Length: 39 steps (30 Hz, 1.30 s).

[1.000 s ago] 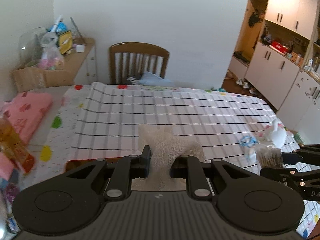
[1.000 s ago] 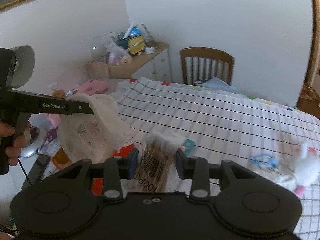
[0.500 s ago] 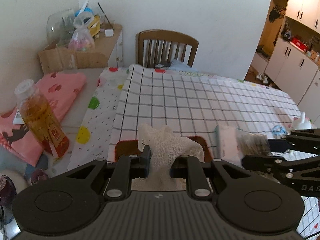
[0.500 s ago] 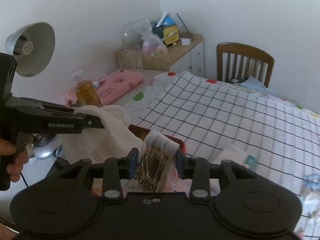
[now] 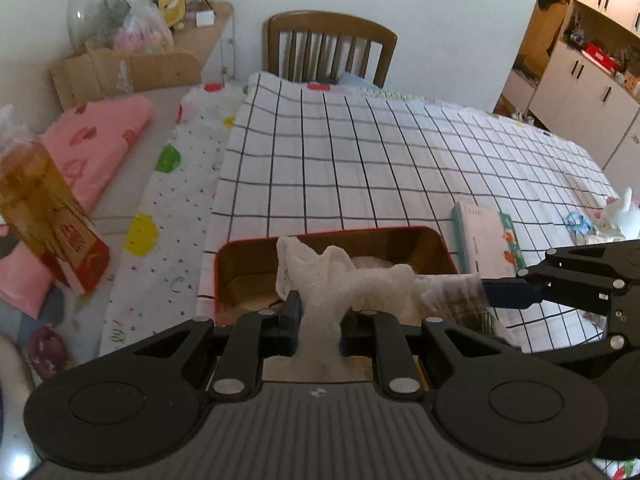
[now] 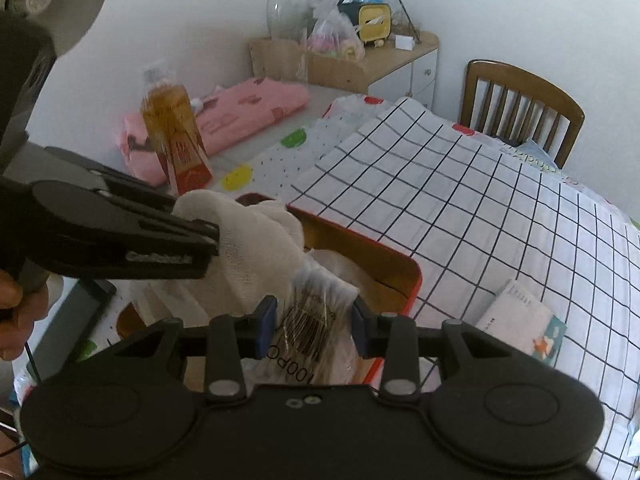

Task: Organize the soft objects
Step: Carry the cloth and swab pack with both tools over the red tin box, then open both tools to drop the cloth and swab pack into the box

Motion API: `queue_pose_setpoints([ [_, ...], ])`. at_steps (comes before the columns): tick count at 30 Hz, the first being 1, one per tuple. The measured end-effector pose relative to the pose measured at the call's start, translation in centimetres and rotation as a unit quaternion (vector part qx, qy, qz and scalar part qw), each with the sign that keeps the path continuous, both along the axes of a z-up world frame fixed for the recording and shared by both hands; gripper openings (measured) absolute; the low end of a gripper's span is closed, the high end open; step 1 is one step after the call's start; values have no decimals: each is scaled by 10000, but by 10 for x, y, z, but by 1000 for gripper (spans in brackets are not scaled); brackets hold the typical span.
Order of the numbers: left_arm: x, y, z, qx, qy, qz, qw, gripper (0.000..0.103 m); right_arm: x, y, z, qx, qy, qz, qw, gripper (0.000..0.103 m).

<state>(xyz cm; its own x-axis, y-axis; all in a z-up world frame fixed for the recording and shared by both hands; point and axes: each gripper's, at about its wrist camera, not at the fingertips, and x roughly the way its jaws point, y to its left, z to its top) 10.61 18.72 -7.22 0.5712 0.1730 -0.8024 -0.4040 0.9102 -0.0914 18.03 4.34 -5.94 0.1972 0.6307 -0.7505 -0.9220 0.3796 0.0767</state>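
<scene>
Left gripper (image 5: 316,322) clamps gauze (image 5: 340,276), right gripper (image 6: 314,326) clamps swab pack (image 6: 316,316), both over red tin (image 5: 440,246), unreleased; tissue pack (image 5: 486,240), plush (image 5: 618,214) beyond tin remain.

On the clear packet of cotton swabs (image 6: 316,320), clamped between the right tongs (image 6: 313,330), a barcode is printed and, below it, the characters "100PC" are read upside down at the packet's near end. On the side of the left tongs (image 6: 200,248), just left of that packet, raised lettering is seen, too blurred to be read. The orange-red label of the bottle (image 6: 172,128), beyond the left tongs, bears white characters that cannot be made out. Print on the tissue pack (image 5: 486,240), right of the red tin (image 5: 440,246), is illegible.
</scene>
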Motion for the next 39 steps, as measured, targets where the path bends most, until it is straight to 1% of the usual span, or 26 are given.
queue_pose_setpoints([
  [3, 6, 1, -9, -111, 71, -22, 9999, 17, -1, 4, -6, -104, -5, 74, 9999, 38],
  [5, 8, 0, -12, -109, 117, -60, 9999, 17, -2, 6, -10, -164, -4, 91, 9998, 39],
  [13, 10, 1, -25, -350, 306, -208, 9987, 17, -2, 12, -24, -314, -12, 266, 9992, 44],
  [15, 8, 3, -28, -414, 351, -218, 9983, 17, -3, 12, -26, -350, -27, 297, 9989, 52],
  [17, 7, 4, -30, -471, 391, -224, 9979, 18, -3, 12, -29, -362, -5, 335, 9988, 57],
  [20, 4, 6, -31, -499, 403, -231, 9977, 27, -4, 10, -33, -400, -68, 372, 9985, 59],
  [21, 3, 6, -31, -502, 405, -245, 9976, 33, -4, 10, -34, -404, -71, 370, 9985, 59],
  [22, 2, 5, -32, -502, 414, -258, 9975, 46, -4, 10, -35, -412, -72, 359, 9985, 59],
  [23, 1, 5, -31, -489, 409, -265, 9976, 55, -4, 10, -35, -408, -76, 357, 9985, 60],
  [24, 0, 4, -31, -464, 380, -267, 9978, 69, -4, 10, -35, -400, -86, 357, 9985, 60],
  [25, -2, 4, -30, -435, 354, -270, 9981, 70, -5, 10, -35, -397, -101, 352, 9985, 60],
  [29, -6, 6, -28, -459, 335, -260, 9980, 70, -7, 9, -33, -382, -160, 356, 9985, 63],
  [31, -8, 6, -25, -467, 308, -282, 9980, 70, -8, 7, -30, -366, -194, 388, 9984, 68],
  [32, -10, 6, -24, -460, 313, -287, 9980, 70, -9, 6, -28, -334, -209, 407, 9984, 73],
  [33, -11, 5, -22, -456, 310, -299, 9980, 71, -10, 4, -26, -295, -224, 429, 9984, 77],
  [35, -14, 4, -19, -436, 271, -325, 9982, 76, -12, 0, -22, -228, -229, 470, 9984, 82],
  [39, -21, 2, -11, -446, 207, -336, 9982, 78, -15, -8, -12, -118, -201, 504, 9985, 87],
])
